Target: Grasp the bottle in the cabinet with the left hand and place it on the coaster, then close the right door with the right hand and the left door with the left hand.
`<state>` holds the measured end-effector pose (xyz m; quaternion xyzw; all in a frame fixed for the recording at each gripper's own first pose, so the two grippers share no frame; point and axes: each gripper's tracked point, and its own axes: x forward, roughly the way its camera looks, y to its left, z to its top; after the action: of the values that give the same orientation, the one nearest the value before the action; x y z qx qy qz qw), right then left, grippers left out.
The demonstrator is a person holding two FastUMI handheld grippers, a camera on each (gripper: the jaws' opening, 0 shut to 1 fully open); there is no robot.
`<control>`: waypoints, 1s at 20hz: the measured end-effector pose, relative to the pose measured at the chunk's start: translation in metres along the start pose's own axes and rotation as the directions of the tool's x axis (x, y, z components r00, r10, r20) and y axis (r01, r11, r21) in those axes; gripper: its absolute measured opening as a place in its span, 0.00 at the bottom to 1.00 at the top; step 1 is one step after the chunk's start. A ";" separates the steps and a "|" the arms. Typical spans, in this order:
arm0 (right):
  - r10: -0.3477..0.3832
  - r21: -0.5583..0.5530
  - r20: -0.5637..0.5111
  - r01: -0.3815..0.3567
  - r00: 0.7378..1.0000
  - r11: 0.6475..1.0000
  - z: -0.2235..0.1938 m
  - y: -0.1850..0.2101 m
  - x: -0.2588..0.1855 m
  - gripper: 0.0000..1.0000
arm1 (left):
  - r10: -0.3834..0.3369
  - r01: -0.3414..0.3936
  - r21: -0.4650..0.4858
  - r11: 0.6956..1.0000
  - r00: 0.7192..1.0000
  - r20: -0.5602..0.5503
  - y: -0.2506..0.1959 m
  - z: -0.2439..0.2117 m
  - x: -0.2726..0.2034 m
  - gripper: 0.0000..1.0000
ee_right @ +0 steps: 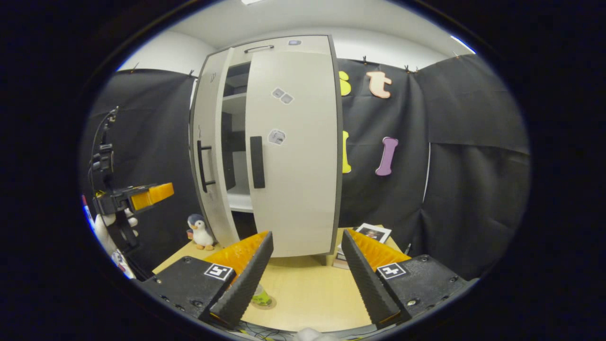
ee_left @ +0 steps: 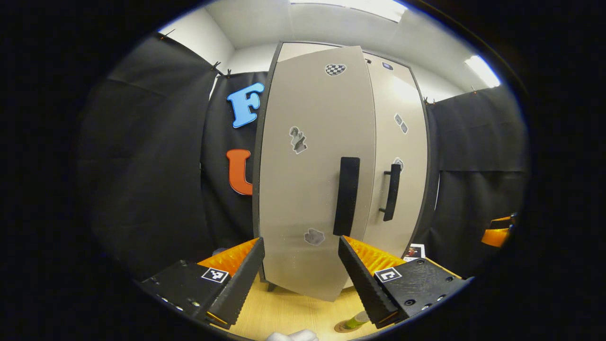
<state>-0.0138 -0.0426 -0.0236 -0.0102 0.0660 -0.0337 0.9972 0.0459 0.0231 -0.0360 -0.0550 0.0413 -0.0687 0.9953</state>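
The grey cabinet's left door (ee_left: 303, 189) stands ajar, its black handle (ee_left: 346, 196) just ahead of my open left gripper (ee_left: 300, 241), which holds nothing. The right door (ee_left: 400, 142) lies flat against the cabinet. In the right gripper view the right door (ee_right: 293, 156) is closed, and the left door (ee_right: 208, 156) hangs partly open with shelves (ee_right: 234, 142) showing in the gap. My right gripper (ee_right: 307, 234) is open and empty, back from the cabinet. A green bottle (ee_right: 260, 297) stands on a round coaster (ee_right: 267, 303) on the table, partly behind a finger. The bottle (ee_left: 354, 323) also shows low in the left gripper view.
A penguin toy (ee_right: 201, 232) sits on the wooden table (ee_right: 307, 289) left of the cabinet. A booklet with photos (ee_right: 371, 233) lies at the cabinet's right. The left gripper (ee_right: 142, 196) and a gloved hand are at the far left; the right gripper (ee_left: 497, 232) is at the far right.
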 end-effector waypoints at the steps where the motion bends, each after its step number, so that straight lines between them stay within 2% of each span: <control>1: -0.006 0.001 0.005 0.006 1.000 1.000 0.002 -0.001 0.000 0.94 | -0.005 0.005 0.004 1.000 1.000 0.005 -0.002 0.001 -0.008 0.96; 2: -0.014 0.003 0.011 0.014 1.000 1.000 0.003 -0.001 0.001 0.96 | -0.005 0.005 0.012 1.000 1.000 0.012 -0.003 0.001 -0.015 0.96; 5: -0.048 0.017 0.045 0.048 0.998 0.999 0.005 -0.002 0.001 0.94 | 0.027 -0.029 0.039 0.999 0.999 0.035 -0.001 -0.003 -0.036 0.96; 9: -0.051 0.034 0.046 0.049 0.998 0.998 0.004 0.007 0.002 0.96 | 0.008 -0.010 0.056 0.998 0.999 0.039 -0.013 -0.010 -0.060 0.96; 10: -0.049 0.034 0.042 0.047 0.998 0.998 0.003 0.009 0.003 0.94 | 0.000 -0.001 0.052 0.999 0.999 0.036 -0.016 -0.012 -0.064 0.96; 13: -0.022 0.039 0.039 0.021 0.999 0.999 0.000 0.024 0.001 0.96 | -0.001 0.001 0.028 1.000 1.000 0.017 -0.016 -0.018 -0.071 0.96; 20: 0.025 -0.010 0.050 -0.025 0.998 1.000 -0.001 0.047 -0.002 0.94 | 0.049 -0.049 0.042 0.998 0.999 0.003 0.000 -0.023 -0.080 0.96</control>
<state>-0.0125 0.0041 -0.0259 -0.0149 0.0414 -0.0208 0.9988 -0.0350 0.0325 -0.0529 -0.0332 0.0401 -0.0453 0.9976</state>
